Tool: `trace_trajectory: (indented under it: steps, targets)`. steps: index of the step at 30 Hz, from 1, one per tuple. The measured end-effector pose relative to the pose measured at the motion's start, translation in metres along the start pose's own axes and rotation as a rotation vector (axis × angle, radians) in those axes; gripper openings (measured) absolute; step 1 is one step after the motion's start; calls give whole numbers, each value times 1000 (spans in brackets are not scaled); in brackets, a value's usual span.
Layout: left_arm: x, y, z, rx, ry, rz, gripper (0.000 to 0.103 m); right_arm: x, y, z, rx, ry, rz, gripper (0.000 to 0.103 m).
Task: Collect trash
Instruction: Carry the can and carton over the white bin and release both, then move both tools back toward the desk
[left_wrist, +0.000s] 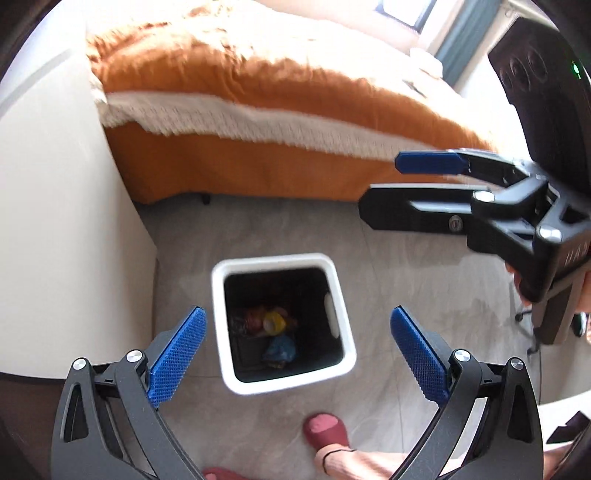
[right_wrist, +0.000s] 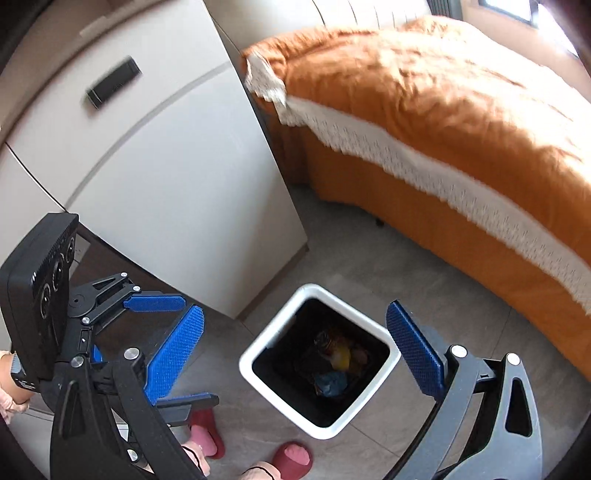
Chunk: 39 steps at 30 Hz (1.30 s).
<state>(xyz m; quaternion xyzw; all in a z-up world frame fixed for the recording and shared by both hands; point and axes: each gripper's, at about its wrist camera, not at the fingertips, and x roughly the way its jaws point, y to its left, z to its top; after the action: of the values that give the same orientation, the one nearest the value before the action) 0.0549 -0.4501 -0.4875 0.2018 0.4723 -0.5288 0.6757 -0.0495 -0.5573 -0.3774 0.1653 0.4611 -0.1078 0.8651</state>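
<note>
A white square trash bin (left_wrist: 341, 321) with a black inside stands on the grey floor, seen from above; it also shows in the right wrist view (right_wrist: 258, 349). Trash lies at its bottom: a yellow piece (left_wrist: 273, 322), a blue crumpled piece (left_wrist: 280, 349), reddish bits. My left gripper (left_wrist: 297, 341) is open and empty, hovering above the bin; in the right wrist view it shows at the left (right_wrist: 184, 350). My right gripper (right_wrist: 295, 347) is open and empty above the bin; in the left wrist view it shows at the right (left_wrist: 384, 184).
An orange-covered bed (left_wrist: 258, 110) with a white fringed blanket lies behind the bin. A white cabinet (right_wrist: 166, 166) stands to the left. The person's feet in red slippers (right_wrist: 291, 456) stand near the bin on the grey tiled floor (left_wrist: 406, 277).
</note>
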Motion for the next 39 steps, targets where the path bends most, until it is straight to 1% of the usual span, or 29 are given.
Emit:
trace_trajectory:
  steps: [3,11,15,18,21,28,34,39]
  targets:
    - [-43,-2,18,-20,-49,13,98,-27,15,18,-16,-35,1,99]
    - [-154,-3,48,-73,-168,48,98,-110,74,65,-72,-150,-15,99]
    - [-210,-1,55,-93,-228,65,98,-145,105,86,-97,-214,-10,99]
    - [-250,0,58,-98,-271,98,98,-166,127,101,-121,-259,-3,99]
    - [-280,5,56,-105,-303,128,98,-183,151,116,-139,-298,14,99]
    - [-351,34,44,-132,-364,247,98,-198,211,145,-215,-351,68,99]
    - [-403,73,28,-188,-402,345,98,-192,265,166,-288,-367,128,99]
    - [-434,99,10,-231,-424,400,98,-183,305,178,-348,-374,169,99]
